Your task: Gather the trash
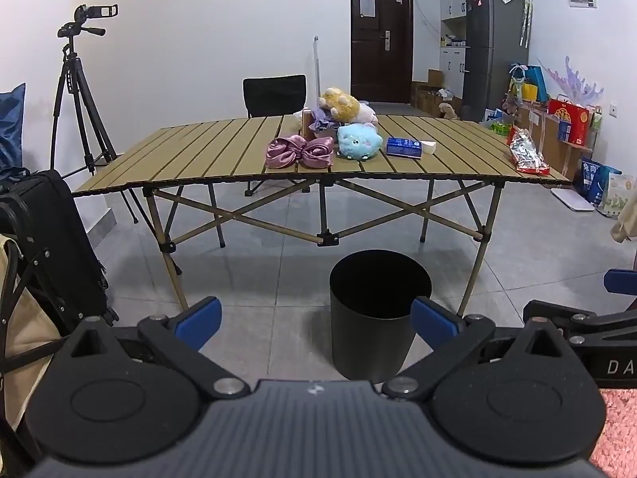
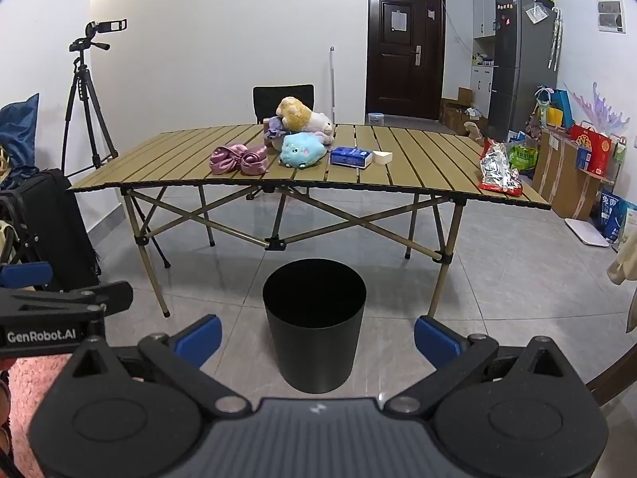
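A black round bin (image 1: 380,310) (image 2: 314,322) stands on the floor in front of a slatted folding table (image 1: 199,151) (image 2: 418,167). On the table's right edge lies a crinkled silver and red snack bag (image 1: 527,155) (image 2: 497,169). Near the middle lie a blue tissue pack (image 1: 404,146) (image 2: 350,156) and a small white box (image 1: 429,146) (image 2: 382,156). My left gripper (image 1: 316,322) is open and empty, well short of the table. My right gripper (image 2: 317,336) is also open and empty, with the bin seen between its blue pads.
Plush toys (image 1: 356,141) (image 2: 300,149) and a pink satin bow (image 1: 298,151) (image 2: 239,159) crowd the table's middle. A camera tripod (image 1: 81,91) and a black suitcase (image 1: 51,247) stand left. A fridge (image 2: 521,59), boxes and bags line the right wall. A black chair (image 1: 274,93) sits behind the table.
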The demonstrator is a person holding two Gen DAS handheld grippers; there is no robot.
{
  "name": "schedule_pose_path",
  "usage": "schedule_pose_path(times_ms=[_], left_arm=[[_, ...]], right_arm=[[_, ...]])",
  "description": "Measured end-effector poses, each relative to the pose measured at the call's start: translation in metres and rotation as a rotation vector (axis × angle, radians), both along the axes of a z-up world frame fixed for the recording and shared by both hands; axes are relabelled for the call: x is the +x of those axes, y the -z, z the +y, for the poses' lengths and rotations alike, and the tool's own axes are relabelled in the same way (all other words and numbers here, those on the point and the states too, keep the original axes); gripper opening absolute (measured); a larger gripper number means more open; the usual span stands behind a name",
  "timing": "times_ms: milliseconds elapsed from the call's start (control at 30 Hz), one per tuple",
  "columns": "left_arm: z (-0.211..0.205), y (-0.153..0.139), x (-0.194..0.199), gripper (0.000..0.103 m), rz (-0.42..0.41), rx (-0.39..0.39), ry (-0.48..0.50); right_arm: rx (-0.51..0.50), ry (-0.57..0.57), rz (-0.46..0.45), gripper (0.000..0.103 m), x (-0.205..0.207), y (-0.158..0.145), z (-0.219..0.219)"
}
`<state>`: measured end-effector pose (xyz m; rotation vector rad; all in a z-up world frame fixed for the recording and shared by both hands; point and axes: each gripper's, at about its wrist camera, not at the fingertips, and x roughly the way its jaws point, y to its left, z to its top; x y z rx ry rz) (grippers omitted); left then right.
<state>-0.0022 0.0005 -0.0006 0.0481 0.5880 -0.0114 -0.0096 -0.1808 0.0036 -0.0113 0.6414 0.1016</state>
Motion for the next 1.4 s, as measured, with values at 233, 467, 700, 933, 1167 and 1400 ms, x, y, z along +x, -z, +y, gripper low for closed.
schedule_pose_path(times_ms=[233,467,700,933,1167,1400], left_arm=[[0.0014,-0.0016,-0.0004,0.103,0.002,-0.004,-0.001],[0.0023,-0.0018,-0.0005,0.103,0.003,-0.007,-0.002],[0.0032,-0.0018,-0.0009,0.103,0.004,-0.009,-0.004],[0.0051,-0.0021,-0.0012,0.103,0.002,-0.011,-0.006],[0.0057,-0.0026,-0.0011,0.103,0.002,-0.011,-0.005],[0.0072,-0.0059,-0.0035,0.103,-0.004,-0.014,-0.011]], right_arm=[[-0.002,0.000,-0.002,0.103,0.0003,0.0006,0.0010],[-0.002,0.000,-0.002,0.103,0.0006,0.0011,0.0014],[0.000,-0.001,-0.001,0.103,0.0005,0.0014,0.0039],[-0.002,-0.001,-0.001,0.103,0.0014,0.0011,0.0025],[-0.002,-0.001,-0.004,0.103,0.0000,-0.0004,0.0033],[-0.003,-0.001,-0.005,0.103,-0.0003,-0.0007,0.0033]])
